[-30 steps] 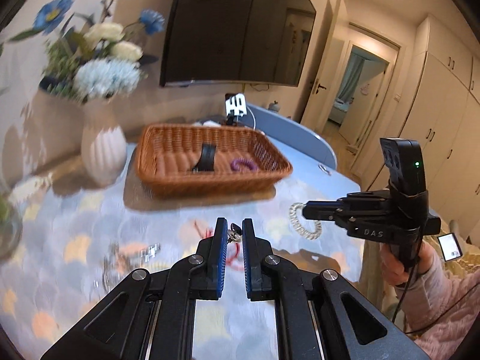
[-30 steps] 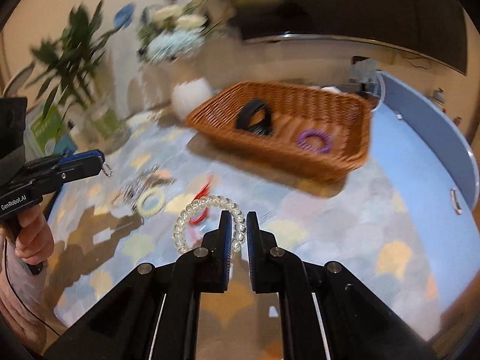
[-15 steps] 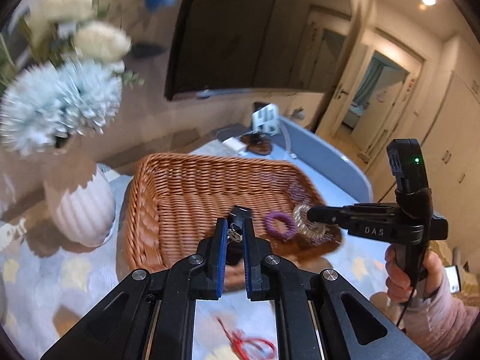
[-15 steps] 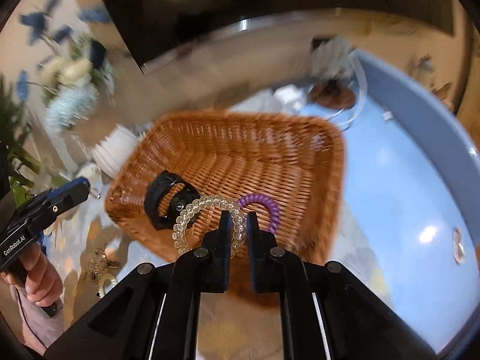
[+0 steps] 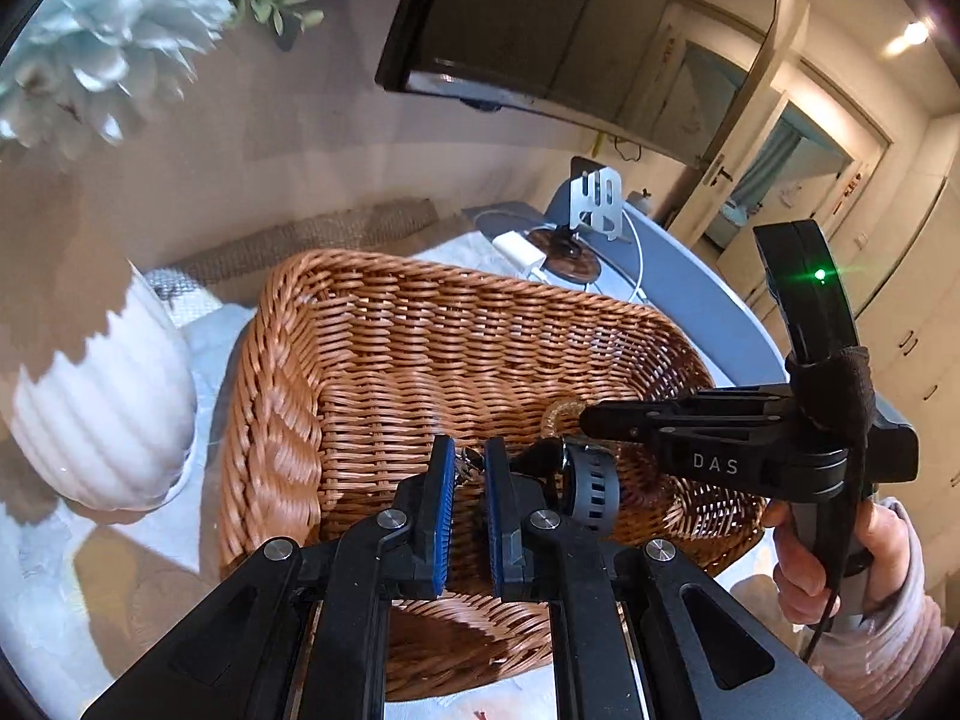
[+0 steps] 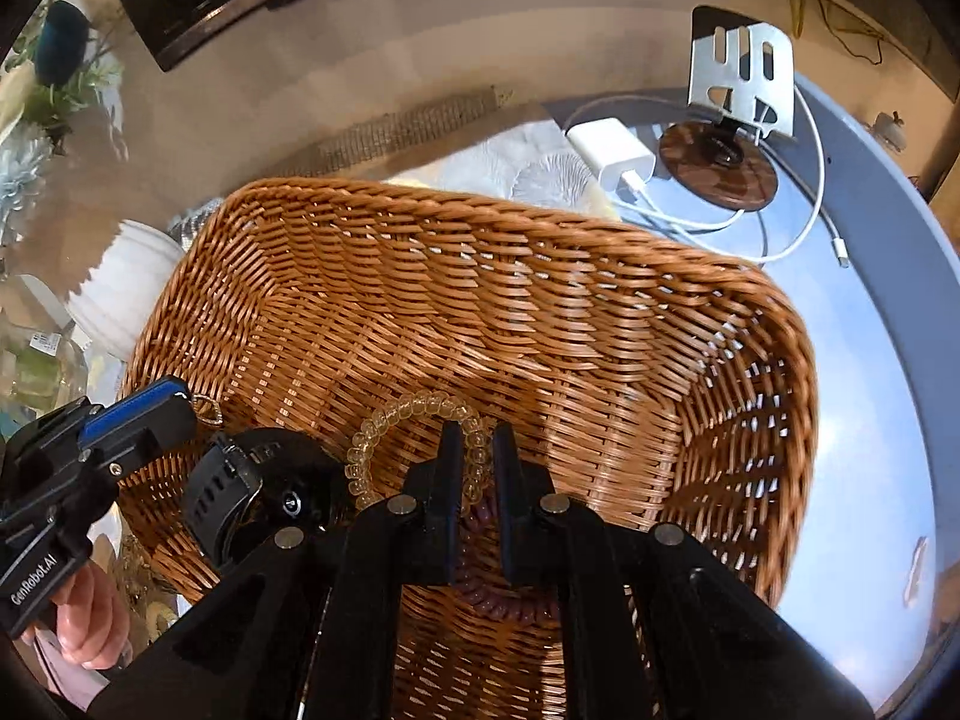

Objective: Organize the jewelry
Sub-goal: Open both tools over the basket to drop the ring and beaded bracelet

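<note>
Grippers inside basket rim

Domestic interior, living or dining room. Evidence: wall-mounted television; white ribbed vase of artificial flowers; wicker basket on a patterned tablecloth; phone charger with cable; white fitted wardrobes; open doorway to a further room.

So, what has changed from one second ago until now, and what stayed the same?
Both grippers moved from above the table to over the wicker basket. The right gripper carried the clear bead bracelet there; the left gripper carried a small metal piece. Nothing was let go. The black watch stayed in the basket, and the white vase stayed beside it.
</note>
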`<state>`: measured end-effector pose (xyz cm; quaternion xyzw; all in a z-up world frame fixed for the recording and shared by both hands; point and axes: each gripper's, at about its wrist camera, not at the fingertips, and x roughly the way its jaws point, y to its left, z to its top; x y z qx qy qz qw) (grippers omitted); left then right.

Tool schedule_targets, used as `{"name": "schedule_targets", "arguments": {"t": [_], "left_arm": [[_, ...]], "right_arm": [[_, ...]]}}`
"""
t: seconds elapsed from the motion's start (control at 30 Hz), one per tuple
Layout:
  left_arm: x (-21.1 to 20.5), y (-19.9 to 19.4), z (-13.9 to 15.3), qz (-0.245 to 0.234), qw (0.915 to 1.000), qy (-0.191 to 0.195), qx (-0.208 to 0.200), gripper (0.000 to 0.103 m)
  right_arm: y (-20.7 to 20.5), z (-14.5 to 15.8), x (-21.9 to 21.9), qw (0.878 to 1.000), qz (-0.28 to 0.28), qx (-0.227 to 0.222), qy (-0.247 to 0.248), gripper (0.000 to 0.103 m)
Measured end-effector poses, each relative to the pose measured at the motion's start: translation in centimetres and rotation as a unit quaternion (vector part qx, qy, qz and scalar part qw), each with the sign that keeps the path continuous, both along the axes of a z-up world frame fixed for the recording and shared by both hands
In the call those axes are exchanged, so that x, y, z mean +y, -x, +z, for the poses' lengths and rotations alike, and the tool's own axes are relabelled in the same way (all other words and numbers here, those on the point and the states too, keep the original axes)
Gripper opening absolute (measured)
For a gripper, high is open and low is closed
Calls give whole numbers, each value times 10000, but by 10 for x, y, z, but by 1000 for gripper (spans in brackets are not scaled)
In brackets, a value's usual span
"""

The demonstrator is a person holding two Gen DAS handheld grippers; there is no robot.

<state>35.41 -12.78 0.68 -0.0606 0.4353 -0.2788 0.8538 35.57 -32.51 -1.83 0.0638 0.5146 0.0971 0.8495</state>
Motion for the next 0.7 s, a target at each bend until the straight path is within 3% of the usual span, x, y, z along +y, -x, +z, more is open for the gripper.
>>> {"name": "schedule_targets", "arguments": {"t": [0.17, 0.2, 0.27, 0.37, 0.57, 0.7], "left_arm": [[0, -1, -7, 54, 9999, 120, 100, 11], [1, -1, -8, 67, 9997, 147, 193, 15], [2, 2, -8, 62, 9993, 196, 313, 34], [4, 18, 2, 53, 9999, 113, 88, 42], [25, 55, 29, 110, 9998, 144, -82, 43], [61, 106, 48, 199, 9992, 289, -198, 43]], "right_arm": [[4, -5, -4, 9998, -25, -59, -193, 12], [5, -5, -6, 9997, -24, -91, -218, 13], [14, -2, -11, 9994, -67, -224, -244, 14], [32, 7, -19, 9982, -127, -510, -283, 15], [75, 37, -27, 9942, -169, -1033, -250, 18], [129, 53, -23, 9889, 17, -1456, -297, 36]]}}
